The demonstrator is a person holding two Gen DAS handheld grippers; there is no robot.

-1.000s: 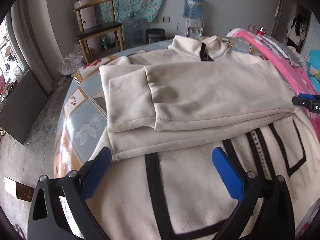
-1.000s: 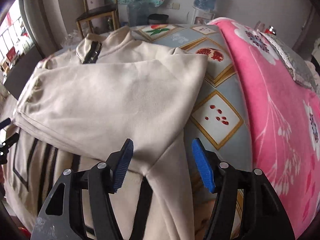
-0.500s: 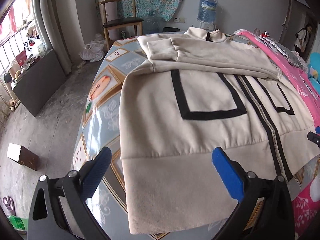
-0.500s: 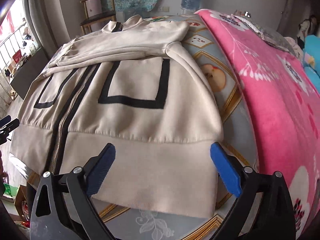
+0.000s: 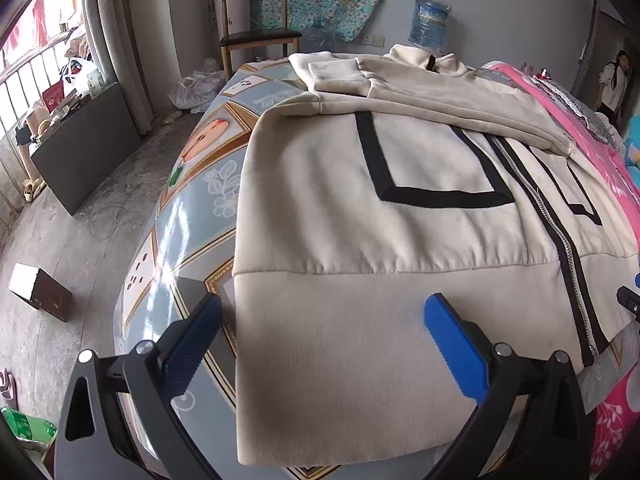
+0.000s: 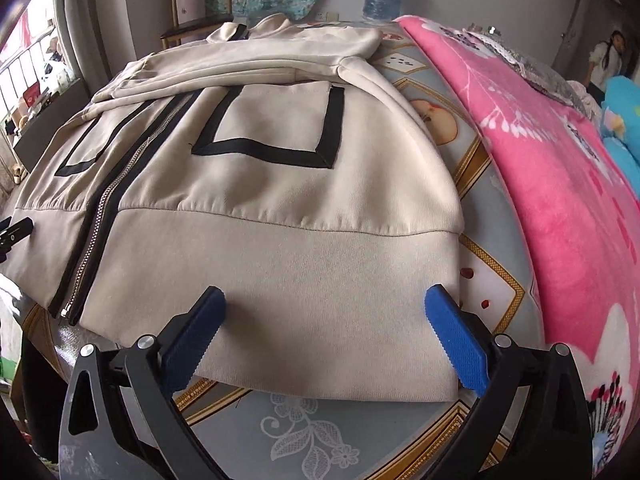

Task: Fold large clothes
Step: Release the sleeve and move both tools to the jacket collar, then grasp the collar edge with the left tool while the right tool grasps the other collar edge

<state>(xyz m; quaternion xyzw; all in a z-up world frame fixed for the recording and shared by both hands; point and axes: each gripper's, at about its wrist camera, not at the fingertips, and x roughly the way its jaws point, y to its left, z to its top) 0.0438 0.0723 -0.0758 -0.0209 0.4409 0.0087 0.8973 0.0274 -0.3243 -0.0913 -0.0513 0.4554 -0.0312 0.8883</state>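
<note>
A cream zip jacket point(image 5: 400, 232) with black square trim lies front up on the patterned table point(image 5: 188, 216), sleeves folded across its chest. It also shows in the right wrist view point(image 6: 280, 200). My left gripper point(image 5: 324, 344) is open and empty, low over the hem's left corner. My right gripper point(image 6: 324, 332) is open and empty, low over the hem's right corner. Each gripper's tip shows at the edge of the other's view.
A pink flowered blanket point(image 6: 560, 160) lies along the table's right side. A wooden chair point(image 5: 256, 32), a water bottle point(image 5: 430, 26) and a dark cabinet point(image 5: 80, 140) stand beyond. A small box point(image 5: 40, 292) sits on the floor. A person point(image 5: 614, 80) stands far right.
Both grippers have pulled back from the folded sleeves near the collar to the hem at the near table edge, and have come a little lower and closer to it. Both stay open.
</note>
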